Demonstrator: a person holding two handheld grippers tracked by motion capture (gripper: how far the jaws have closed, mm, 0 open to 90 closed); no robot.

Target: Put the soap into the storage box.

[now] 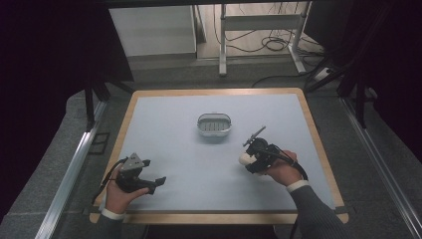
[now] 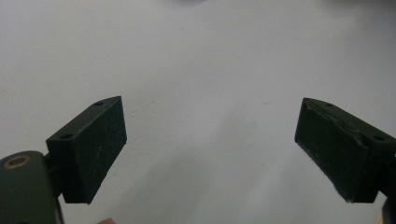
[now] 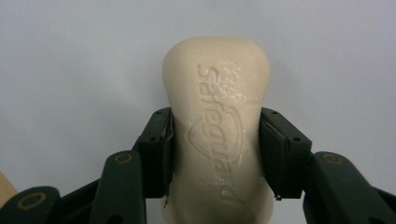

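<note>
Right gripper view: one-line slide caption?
Hand-held gripper clamps a cream soap bar by its sides above the pale table.

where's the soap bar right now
The soap is clamped in the right gripper, low over the table's right side, nearer the person than the dish.

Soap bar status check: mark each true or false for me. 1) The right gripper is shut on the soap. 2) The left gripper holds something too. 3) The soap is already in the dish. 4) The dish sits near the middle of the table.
1) True: the right gripper clamps the soap bar between its jaws.
2) False: the left gripper is open with nothing between its jaws.
3) False: the dish holds no soap; the bar is in the right gripper, off to the dish's side.
4) True: it stands near the middle of the table.
</note>
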